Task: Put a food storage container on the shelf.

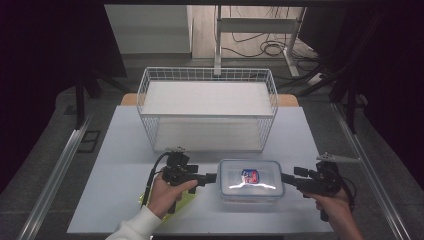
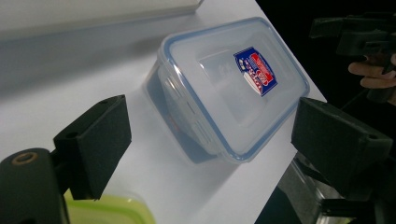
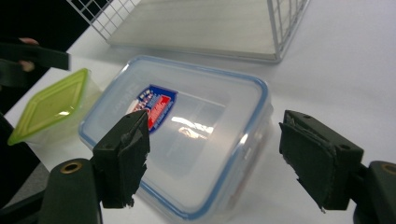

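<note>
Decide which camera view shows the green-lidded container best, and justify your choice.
The right gripper view: the green-lidded container shows its whole lid and part of its clear wall, beside the blue-rimmed box. The left gripper view catches one lid corner; in the high view a hand mostly hides it.

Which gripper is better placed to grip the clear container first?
Probably the right gripper: its open jaws already straddle the clear container. The left gripper is open too, but the container lies farther ahead.

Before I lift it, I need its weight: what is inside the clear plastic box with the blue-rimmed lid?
The clear plastic box shows no contents through its lid; glare and the red-and-blue sticker cover part of the inside.
</note>
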The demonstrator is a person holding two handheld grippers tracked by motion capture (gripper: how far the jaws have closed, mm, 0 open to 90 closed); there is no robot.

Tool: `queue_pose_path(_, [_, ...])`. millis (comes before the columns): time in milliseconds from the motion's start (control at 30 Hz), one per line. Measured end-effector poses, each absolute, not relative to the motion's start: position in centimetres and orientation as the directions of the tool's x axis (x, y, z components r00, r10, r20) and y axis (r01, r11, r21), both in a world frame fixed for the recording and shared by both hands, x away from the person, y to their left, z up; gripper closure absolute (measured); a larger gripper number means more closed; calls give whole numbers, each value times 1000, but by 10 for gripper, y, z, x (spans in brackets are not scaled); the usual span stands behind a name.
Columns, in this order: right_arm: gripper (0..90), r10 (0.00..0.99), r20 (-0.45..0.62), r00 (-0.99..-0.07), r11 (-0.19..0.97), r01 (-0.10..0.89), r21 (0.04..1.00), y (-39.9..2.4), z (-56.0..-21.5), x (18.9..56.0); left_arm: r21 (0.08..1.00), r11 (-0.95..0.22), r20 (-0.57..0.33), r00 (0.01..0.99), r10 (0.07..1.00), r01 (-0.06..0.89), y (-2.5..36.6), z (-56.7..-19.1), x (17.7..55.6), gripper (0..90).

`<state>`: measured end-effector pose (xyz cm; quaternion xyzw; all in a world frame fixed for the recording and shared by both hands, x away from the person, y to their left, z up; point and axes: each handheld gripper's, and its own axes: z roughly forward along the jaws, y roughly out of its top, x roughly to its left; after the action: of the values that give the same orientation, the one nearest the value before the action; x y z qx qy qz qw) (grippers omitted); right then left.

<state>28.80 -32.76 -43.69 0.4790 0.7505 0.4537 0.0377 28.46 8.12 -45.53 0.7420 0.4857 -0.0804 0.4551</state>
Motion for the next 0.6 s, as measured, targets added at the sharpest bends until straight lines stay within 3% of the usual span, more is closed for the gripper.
queue_pose_path(600, [248, 749, 397, -530, 120, 698, 706, -334, -441, 294, 499, -184, -622, 498, 604, 847, 50, -478, 299, 125])
